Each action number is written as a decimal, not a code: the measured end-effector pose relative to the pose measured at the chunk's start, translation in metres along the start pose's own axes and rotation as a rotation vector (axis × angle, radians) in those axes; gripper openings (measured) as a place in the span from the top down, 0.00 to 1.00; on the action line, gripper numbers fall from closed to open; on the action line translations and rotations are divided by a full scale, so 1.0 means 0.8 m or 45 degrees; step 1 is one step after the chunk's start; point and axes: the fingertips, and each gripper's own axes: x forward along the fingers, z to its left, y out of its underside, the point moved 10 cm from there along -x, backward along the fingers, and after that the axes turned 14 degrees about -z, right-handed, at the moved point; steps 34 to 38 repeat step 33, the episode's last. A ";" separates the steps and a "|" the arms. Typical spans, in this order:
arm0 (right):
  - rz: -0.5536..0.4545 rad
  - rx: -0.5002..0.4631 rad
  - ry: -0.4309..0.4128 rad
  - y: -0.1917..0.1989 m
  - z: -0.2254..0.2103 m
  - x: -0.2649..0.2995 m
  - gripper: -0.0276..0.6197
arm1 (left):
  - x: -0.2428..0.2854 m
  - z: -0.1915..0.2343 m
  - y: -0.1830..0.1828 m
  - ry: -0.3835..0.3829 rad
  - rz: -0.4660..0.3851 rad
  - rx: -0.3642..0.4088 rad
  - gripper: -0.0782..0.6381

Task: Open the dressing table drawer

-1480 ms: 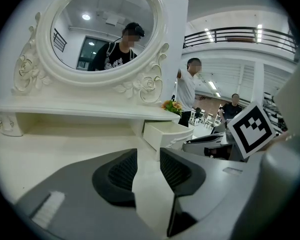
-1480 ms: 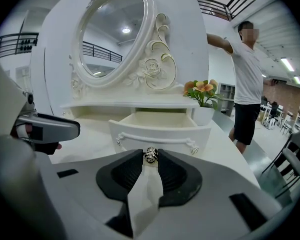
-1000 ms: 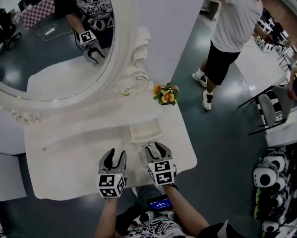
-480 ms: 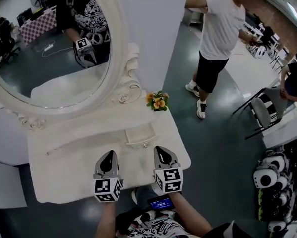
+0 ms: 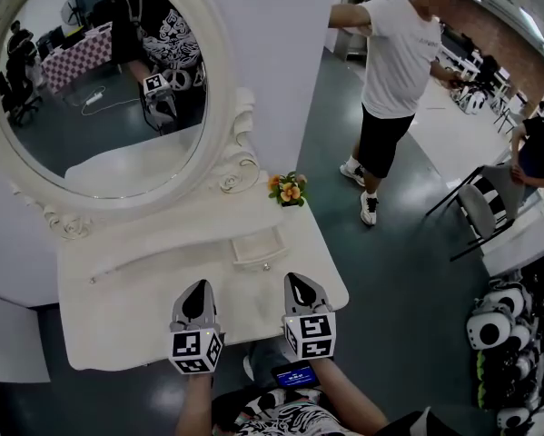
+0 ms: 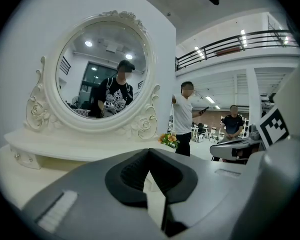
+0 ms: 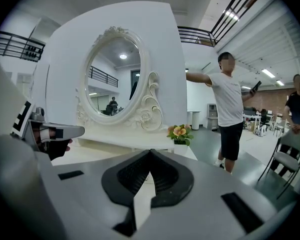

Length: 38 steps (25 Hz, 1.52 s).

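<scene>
Right, drawer (image 5: 256, 245) sits mid dressing table (image 5: 117, 316), w/ mirror (image 5: 108, 89) at its 11 o'clock, flowers (image 5: 288, 189) at 1. L gripper (image 5: 199, 291) at its 7, R gripper (image 5: 297, 285) at 5; both jaws pressed together, nothing btwn, apart from drawer.

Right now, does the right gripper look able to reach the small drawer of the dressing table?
Probably yes. The right gripper is a little short of the drawer, with only bare table top between them. Its fingers are shut, so they must open first.
</scene>
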 end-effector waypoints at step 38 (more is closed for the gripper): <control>0.047 -0.021 -0.024 0.006 0.003 0.014 0.96 | -0.002 0.009 0.005 -0.022 -0.002 -0.104 0.89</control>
